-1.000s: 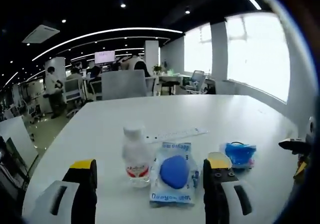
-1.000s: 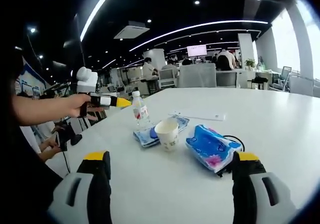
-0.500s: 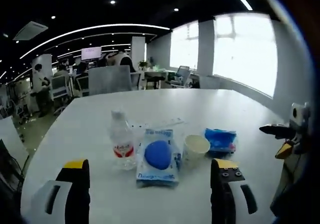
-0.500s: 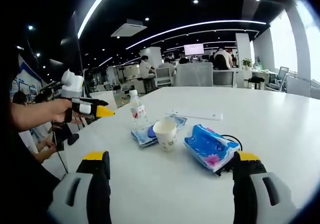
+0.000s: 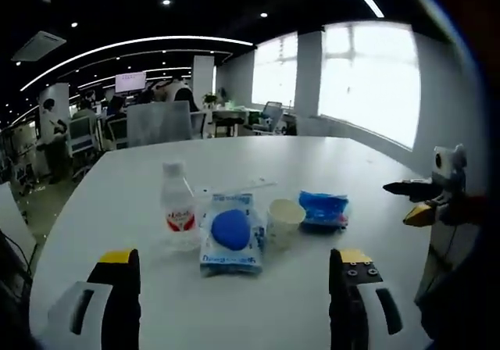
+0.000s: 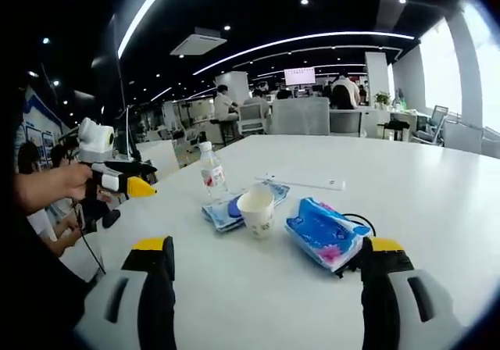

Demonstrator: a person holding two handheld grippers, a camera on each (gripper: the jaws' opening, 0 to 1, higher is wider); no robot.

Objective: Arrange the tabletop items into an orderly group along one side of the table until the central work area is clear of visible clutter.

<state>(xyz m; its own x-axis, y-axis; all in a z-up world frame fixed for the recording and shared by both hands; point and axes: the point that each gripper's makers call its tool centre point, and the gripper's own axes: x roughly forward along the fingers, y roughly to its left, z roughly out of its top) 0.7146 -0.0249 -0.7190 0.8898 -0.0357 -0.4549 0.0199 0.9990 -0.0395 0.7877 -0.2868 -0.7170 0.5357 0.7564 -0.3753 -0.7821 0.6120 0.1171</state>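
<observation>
You have drawn both grippers back: left gripper [image 5: 233, 303] and right gripper [image 6: 266, 287] hover with jaws apart, empty — nothing is moved yet. On the white table [image 5: 367, 170], mid-surface, lie the tissue pack [image 6: 324, 231], blue sachet [image 5: 230, 233], bottle [image 5: 176, 205] and paper cup [image 5: 284, 219]. Labels are unreadable.

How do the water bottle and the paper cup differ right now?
The water bottle is clear with a white cap and red label; the paper cup is pale and open-topped. The bottle stands taller and farther back; the cup sits nearer the grippers. Both stand upright on the white table.
</observation>
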